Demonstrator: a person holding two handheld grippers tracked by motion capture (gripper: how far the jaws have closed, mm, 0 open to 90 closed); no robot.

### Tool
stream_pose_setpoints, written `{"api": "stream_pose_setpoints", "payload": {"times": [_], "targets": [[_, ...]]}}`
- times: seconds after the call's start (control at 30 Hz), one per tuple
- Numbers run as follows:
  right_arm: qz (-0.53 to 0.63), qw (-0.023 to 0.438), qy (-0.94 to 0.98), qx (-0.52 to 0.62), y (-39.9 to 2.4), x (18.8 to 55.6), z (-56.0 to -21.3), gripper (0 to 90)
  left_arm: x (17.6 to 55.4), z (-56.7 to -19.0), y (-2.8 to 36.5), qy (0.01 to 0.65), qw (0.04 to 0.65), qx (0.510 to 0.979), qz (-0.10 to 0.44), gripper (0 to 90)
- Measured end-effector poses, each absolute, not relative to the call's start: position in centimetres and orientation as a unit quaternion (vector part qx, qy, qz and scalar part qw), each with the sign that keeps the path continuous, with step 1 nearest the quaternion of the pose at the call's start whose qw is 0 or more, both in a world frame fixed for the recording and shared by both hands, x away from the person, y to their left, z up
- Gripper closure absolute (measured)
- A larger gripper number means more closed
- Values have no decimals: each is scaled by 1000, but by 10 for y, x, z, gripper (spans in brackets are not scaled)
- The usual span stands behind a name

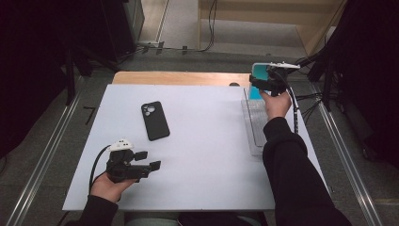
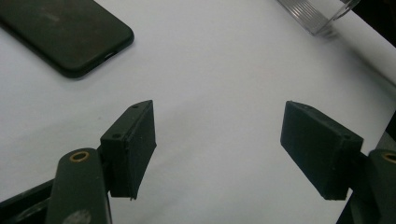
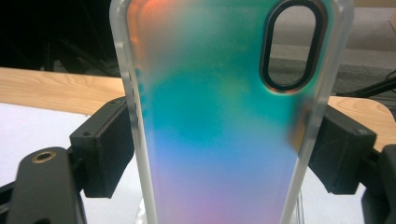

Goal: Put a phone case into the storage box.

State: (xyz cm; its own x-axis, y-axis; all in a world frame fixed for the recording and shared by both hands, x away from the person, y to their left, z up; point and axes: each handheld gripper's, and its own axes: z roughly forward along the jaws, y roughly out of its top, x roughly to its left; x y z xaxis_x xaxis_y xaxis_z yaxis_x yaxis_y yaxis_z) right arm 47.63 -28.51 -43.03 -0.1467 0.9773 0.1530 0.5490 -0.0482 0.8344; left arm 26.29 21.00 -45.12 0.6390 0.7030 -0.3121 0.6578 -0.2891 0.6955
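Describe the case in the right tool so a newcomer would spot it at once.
Start at the white table and go to its far right corner, above the clear ribbed rack. There the right tool grips a phone case by its long edges. Unlike the black phone lying mid-table, it is translucent, teal fading to pink.

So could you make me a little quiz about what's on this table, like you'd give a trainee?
1. True or false: the right hand-held gripper holds a see-through phone case with rainbow colours.
2. What lies flat on the white table between the two hands?
A. a black phone
B. a mug
C. a book
3. Fill in: the left hand-held gripper has its jaws ____ with nothing between them.

Key:
1. True.
2. A, the black phone.
3. Open.
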Motion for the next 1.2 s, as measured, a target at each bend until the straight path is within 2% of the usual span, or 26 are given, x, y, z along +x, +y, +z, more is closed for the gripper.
{"api": "stream_pose_setpoints", "payload": {"times": [0.43,0.9,1.0,1.2], "targets": [[392,239,639,617,-285,491,-454,157,263,-452,208,420,418,805,28,268],[380,241,644,618,-282,493,-459,154,263,-452,208,418,417,807,27,268],[377,232,648,620,-281,495,-462,102,263,-452,208,418,417,807,29,268],[377,235,651,616,-281,493,-460,93,264,-452,208,418,417,807,28,268]]}}
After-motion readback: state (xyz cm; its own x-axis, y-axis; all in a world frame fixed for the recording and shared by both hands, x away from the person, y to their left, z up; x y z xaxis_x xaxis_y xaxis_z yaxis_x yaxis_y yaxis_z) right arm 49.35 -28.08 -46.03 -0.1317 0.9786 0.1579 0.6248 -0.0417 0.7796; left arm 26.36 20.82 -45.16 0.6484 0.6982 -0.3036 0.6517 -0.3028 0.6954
